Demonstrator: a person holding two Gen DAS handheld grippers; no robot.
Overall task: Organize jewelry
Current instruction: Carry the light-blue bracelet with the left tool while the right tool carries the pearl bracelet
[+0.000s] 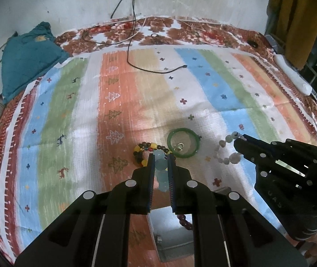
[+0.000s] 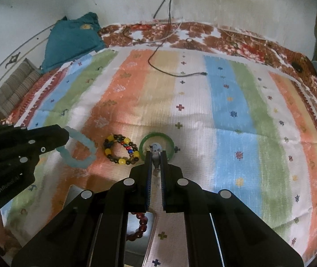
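My left gripper (image 1: 161,155) is shut on a pale blue bead bracelet (image 1: 162,185), which hangs lifted off the striped cloth (image 1: 118,93); the right wrist view shows that gripper (image 2: 66,133) and the bracelet's loop (image 2: 80,153) at the left. Shut on a white and grey bead bracelet (image 2: 155,147) is my right gripper (image 2: 156,153), seen from the side (image 1: 236,141) with the loop (image 1: 223,160) dangling. A green bangle (image 2: 158,136) and a multicoloured bead bracelet (image 2: 121,150) lie on the cloth. A dark red bead bracelet (image 2: 141,222) rests in a shallow tray (image 1: 171,233) beneath the grippers.
A black cable (image 1: 154,70) trails across the far part of the cloth. A teal cushion (image 1: 27,55) and a striped cushion (image 2: 14,89) sit at the far left by the wall. A white roll (image 1: 291,75) lies at the right edge, under a hanging yellow cloth (image 1: 298,17).
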